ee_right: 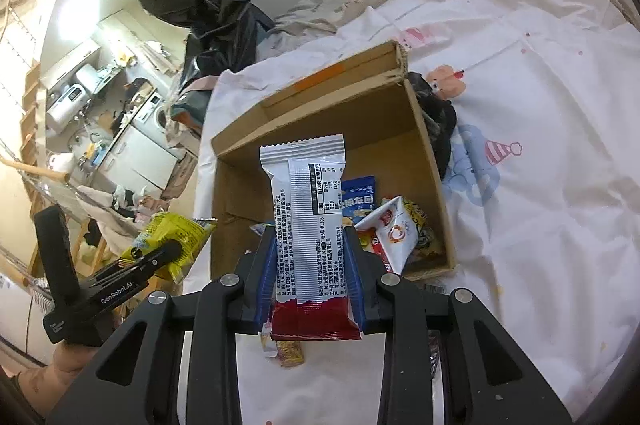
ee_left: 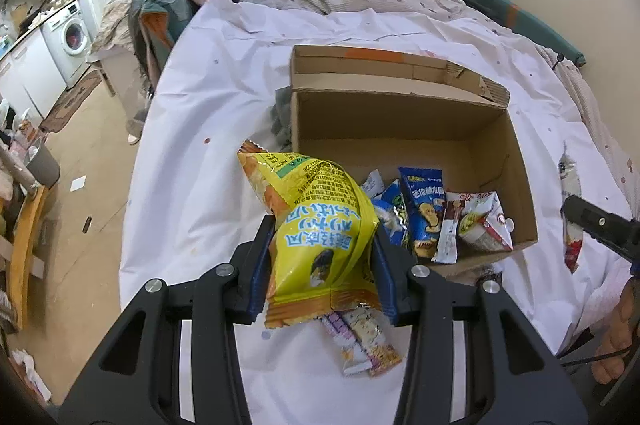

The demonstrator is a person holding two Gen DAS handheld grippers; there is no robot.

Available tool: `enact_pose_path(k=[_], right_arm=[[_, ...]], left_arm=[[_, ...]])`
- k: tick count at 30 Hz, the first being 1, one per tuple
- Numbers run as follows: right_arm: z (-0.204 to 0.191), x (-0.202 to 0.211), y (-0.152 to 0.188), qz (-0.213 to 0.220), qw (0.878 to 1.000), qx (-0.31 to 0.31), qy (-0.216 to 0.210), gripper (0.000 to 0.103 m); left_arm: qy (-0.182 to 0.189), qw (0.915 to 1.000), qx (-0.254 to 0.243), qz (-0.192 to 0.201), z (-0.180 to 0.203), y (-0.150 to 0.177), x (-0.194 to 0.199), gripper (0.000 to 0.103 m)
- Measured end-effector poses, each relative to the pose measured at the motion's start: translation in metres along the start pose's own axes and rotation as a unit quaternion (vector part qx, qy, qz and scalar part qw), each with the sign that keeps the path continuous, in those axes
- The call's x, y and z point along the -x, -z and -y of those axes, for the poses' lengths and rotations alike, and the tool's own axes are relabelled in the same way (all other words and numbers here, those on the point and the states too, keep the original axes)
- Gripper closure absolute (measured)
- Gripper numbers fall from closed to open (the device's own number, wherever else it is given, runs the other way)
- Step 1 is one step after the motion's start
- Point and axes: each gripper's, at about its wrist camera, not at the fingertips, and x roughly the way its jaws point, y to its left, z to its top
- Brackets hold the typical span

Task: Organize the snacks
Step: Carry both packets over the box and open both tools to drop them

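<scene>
Left gripper (ee_left: 324, 237): clenched on a yellow bag (ee_left: 320, 225), held above the near left corner of the box (ee_left: 516, 161).
Right gripper (ee_right: 310, 257): clenched on a silver-and-red packet (ee_right: 310, 221), held upright over the box's near edge.
Box: open cardboard, on the white sheet (ee_left: 208, 85) of the bed; several packets (ee_left: 424, 213) heaped in its near end, far end bare.
Loose bars (ee_left: 364, 341): on the sheet below the left gripper, just before the box.
</scene>
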Motion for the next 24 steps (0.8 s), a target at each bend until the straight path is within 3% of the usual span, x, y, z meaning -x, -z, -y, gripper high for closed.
enact_pose_path(k=[9,24], right_arm=[[-0.004,-0.04,-0.01,-0.024,0.999,0.023,0.034,0.07],[0.009,-0.088,-0.017,-0.066,0.995,0.013,0.069,0.07]], left_arm=[[-0.001,0.9994,-0.033,0.005,0.021,-0.027,-0.028,0.063],[0.018,0.9997,-0.012,-0.011,0.018,-0.033,-0.069,0.062]])
